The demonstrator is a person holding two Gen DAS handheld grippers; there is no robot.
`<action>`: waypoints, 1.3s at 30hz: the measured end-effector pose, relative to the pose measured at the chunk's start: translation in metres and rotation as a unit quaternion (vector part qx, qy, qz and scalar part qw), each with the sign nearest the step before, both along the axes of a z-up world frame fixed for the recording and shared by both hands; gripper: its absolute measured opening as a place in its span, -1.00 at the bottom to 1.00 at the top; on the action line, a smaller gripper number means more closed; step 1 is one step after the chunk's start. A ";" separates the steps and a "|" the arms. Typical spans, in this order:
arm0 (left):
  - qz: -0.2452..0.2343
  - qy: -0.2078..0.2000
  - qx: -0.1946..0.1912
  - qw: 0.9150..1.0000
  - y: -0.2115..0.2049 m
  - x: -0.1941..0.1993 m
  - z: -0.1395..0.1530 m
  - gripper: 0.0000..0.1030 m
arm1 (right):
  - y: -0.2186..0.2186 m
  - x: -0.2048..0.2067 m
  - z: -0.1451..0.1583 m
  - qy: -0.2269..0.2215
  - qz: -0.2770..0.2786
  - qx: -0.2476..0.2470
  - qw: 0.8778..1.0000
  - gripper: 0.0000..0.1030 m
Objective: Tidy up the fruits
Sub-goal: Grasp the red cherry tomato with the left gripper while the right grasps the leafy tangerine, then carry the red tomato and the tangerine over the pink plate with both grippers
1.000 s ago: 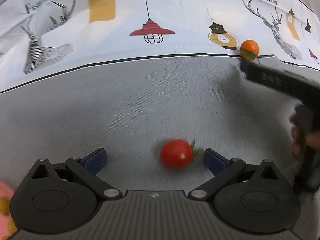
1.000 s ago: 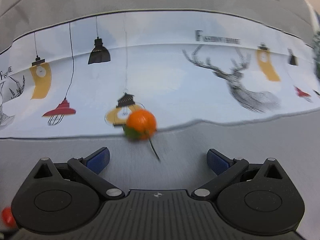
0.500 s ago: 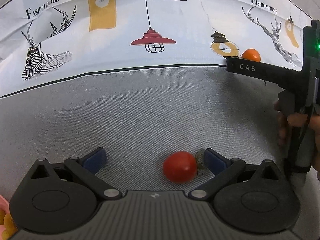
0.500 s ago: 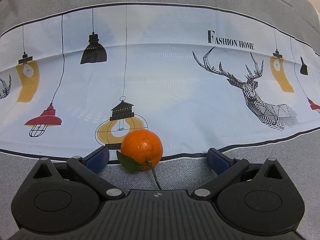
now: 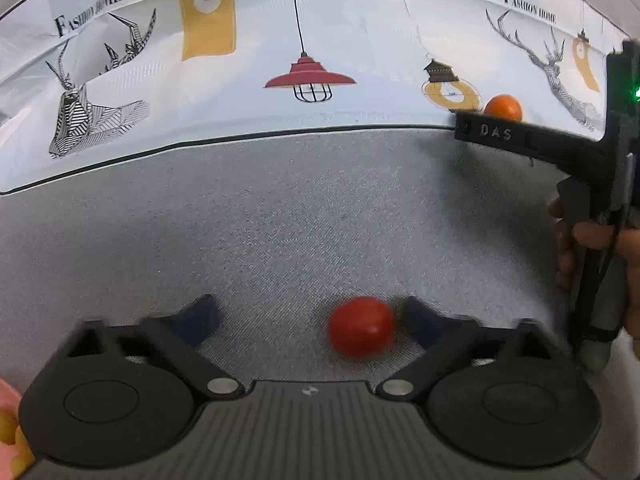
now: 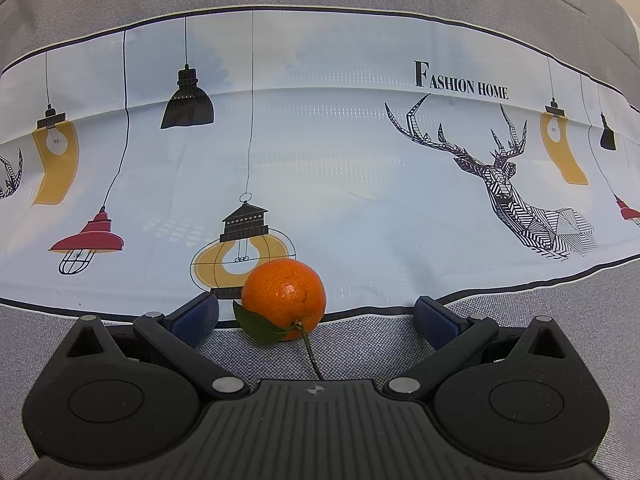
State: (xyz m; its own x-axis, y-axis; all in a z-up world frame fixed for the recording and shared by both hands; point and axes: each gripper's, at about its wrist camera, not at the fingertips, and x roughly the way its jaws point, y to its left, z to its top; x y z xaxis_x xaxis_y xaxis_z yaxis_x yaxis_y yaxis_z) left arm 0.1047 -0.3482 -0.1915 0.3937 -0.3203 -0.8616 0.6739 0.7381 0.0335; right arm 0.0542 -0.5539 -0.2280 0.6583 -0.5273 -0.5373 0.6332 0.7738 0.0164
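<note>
A red tomato [image 5: 361, 327] lies on the grey cloth between the blue pads of my left gripper [image 5: 308, 318], close against the right pad. The jaws are closing, with a wide gap on the left side. An orange mandarin [image 6: 285, 299] with a green leaf and a stem sits at the edge of the printed cloth, between the pads of my right gripper [image 6: 316, 318], nearer the left pad. Those jaws are closing too, and neither pad touches the fruit. The mandarin [image 5: 503, 107] also shows in the left wrist view, behind the right gripper's finger [image 5: 496, 133].
A white printed cloth [image 6: 320, 160] with lamps and deer lies across the grey fabric surface [image 5: 280, 220]. A person's hand [image 5: 592, 248] holds the right gripper at the right edge. Something pink and yellow [image 5: 10, 432] shows at the lower left corner.
Both grippers moved in around their fruits over the last second. The left jaws have narrowed around the tomato. The mandarin now sits between the right pads.
</note>
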 end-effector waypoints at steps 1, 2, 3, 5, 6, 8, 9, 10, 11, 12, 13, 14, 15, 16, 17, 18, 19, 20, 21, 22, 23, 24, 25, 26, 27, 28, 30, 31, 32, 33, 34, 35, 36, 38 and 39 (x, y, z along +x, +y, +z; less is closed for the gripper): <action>-0.003 -0.007 0.000 1.000 0.002 -0.003 0.006 -0.21 | 0.004 -0.002 0.002 -0.008 0.008 -0.011 1.000 0.32; -0.005 -0.010 0.010 1.000 0.003 -0.005 0.010 -0.22 | 0.009 -0.002 0.004 -0.008 0.019 -0.025 0.999 -0.03; 0.000 -0.004 0.008 1.000 0.006 -0.005 0.013 -0.23 | 0.013 -0.001 0.006 0.004 0.022 -0.035 0.999 -0.27; 0.008 0.013 -0.007 1.000 0.014 -0.004 0.020 -0.23 | 0.019 -0.004 0.011 0.010 0.020 -0.034 0.999 -0.27; 0.008 0.016 -0.008 1.000 0.018 -0.005 0.024 -0.23 | 0.021 -0.008 0.014 0.007 0.019 -0.027 0.999 -0.27; 0.014 0.017 -0.016 1.000 0.028 -0.008 0.035 -0.23 | 0.029 -0.021 0.022 0.001 0.017 -0.011 1.000 -0.27; 0.015 0.018 -0.018 1.000 0.035 -0.011 0.042 -0.23 | 0.036 -0.031 0.028 -0.001 0.013 -0.007 1.000 -0.27; 0.018 0.018 -0.020 0.999 0.042 -0.014 0.050 -0.23 | 0.044 -0.040 0.034 -0.003 0.014 -0.003 1.000 -0.27; 0.020 0.016 -0.021 0.999 0.050 -0.018 0.059 -0.23 | 0.054 -0.052 0.041 -0.006 0.016 0.005 1.000 -0.27; 0.022 0.013 -0.020 0.999 0.059 -0.022 0.067 -0.23 | 0.064 -0.062 0.047 -0.009 0.016 0.009 1.000 -0.27; 0.023 0.009 -0.018 1.000 0.070 -0.028 0.077 -0.23 | 0.078 -0.077 0.055 -0.010 0.022 0.013 1.000 -0.27; 0.025 0.005 -0.016 1.000 0.082 -0.035 0.086 -0.23 | 0.092 -0.091 0.062 -0.013 0.030 0.016 0.999 -0.27; 0.028 0.004 -0.014 1.000 0.096 -0.042 0.095 -0.23 | 0.110 -0.108 0.070 -0.017 0.038 0.022 0.999 -0.27; 0.029 0.005 -0.012 0.999 0.110 -0.050 0.104 -0.23 | 0.125 -0.123 0.077 -0.021 0.044 0.029 0.998 -0.27; 0.032 0.006 -0.010 0.999 0.126 -0.058 0.112 -0.23 | 0.141 -0.137 0.084 -0.025 0.050 0.040 0.998 -0.27; 0.035 0.007 -0.008 0.999 0.142 -0.065 0.119 -0.23 | 0.159 -0.152 0.091 -0.027 0.057 0.049 0.997 -0.27; 0.039 0.006 -0.005 0.999 0.159 -0.074 0.126 -0.23 | 0.179 -0.167 0.098 -0.029 0.067 0.056 0.996 -0.27; 0.044 0.005 -0.001 0.999 0.175 -0.082 0.132 -0.23 | 0.198 -0.180 0.105 -0.033 0.077 0.060 0.995 -0.27; 0.049 0.002 0.005 0.999 0.192 -0.090 0.138 -0.23 | 0.217 -0.194 0.111 -0.037 0.086 0.063 0.994 -0.26; 0.056 -0.001 0.012 0.998 0.210 -0.099 0.144 -0.23 | 0.237 -0.206 0.117 -0.041 0.093 0.066 0.993 -0.26; 0.064 -0.004 0.017 0.998 0.227 -0.107 0.149 -0.23 | 0.255 -0.214 0.123 -0.042 0.100 0.070 0.992 -0.26; 0.072 -0.006 0.020 0.997 0.245 -0.115 0.154 -0.23 | 0.273 -0.223 0.129 -0.043 0.111 0.079 0.990 -0.26; 0.080 -0.007 0.019 0.997 0.263 -0.123 0.159 -0.23 | 0.292 -0.231 0.134 -0.045 0.124 0.091 0.987 -0.26; 0.088 -0.009 0.019 0.996 0.279 -0.129 0.163 -0.23 | 0.305 -0.236 0.138 -0.045 0.135 0.100 0.985 -0.26; 0.095 -0.014 0.021 0.995 0.292 -0.134 0.167 -0.23 | 0.320 -0.241 0.143 -0.044 0.148 0.109 0.982 -0.26; 0.102 -0.024 0.022 0.994 0.308 -0.141 0.172 -0.23 | 0.336 -0.247 0.148 -0.043 0.162 0.113 0.979 -0.26; 0.116 -0.036 0.019 0.992 0.333 -0.154 0.179 -0.23 | 0.364 -0.255 0.157 -0.041 0.191 0.113 0.974 -0.26; 0.121 -0.038 0.016 0.992 0.344 -0.160 0.182 -0.23 | 0.378 -0.259 0.161 -0.040 0.204 0.109 0.972 -0.26; 0.127 -0.040 0.012 0.991 0.354 -0.165 0.184 -0.23 | 0.390 -0.261 0.165 -0.037 0.216 0.103 0.970 -0.26; 0.131 -0.044 0.007 0.990 0.363 -0.171 0.187 -0.23 | 0.402 -0.264 0.168 -0.035 0.226 0.094 0.969 -0.26; 0.134 -0.047 0.002 0.990 0.373 -0.177 0.190 -0.23 | 0.413 -0.268 0.171 -0.033 0.234 0.083 0.968 -0.26; 0.137 -0.049 -0.003 0.989 0.380 -0.183 0.192 -0.22 | 0.423 -0.271 0.174 -0.031 0.241 0.074 0.967 -0.26; 0.139 -0.053 -0.008 0.989 0.386 -0.188 0.194 -0.22 | 0.432 -0.274 0.177 -0.028 0.248 0.065 0.966 -0.26; 0.142 -0.060 -0.018 0.988 0.399 -0.199 0.198 -0.22 | 0.446 -0.278 0.182 -0.024 0.256 0.051 0.965 -0.26; 0.144 -0.062 -0.024 0.987 0.405 -0.204 0.199 -0.22 | 0.452 -0.281 0.185 -0.024 0.259 0.045 0.965 -0.26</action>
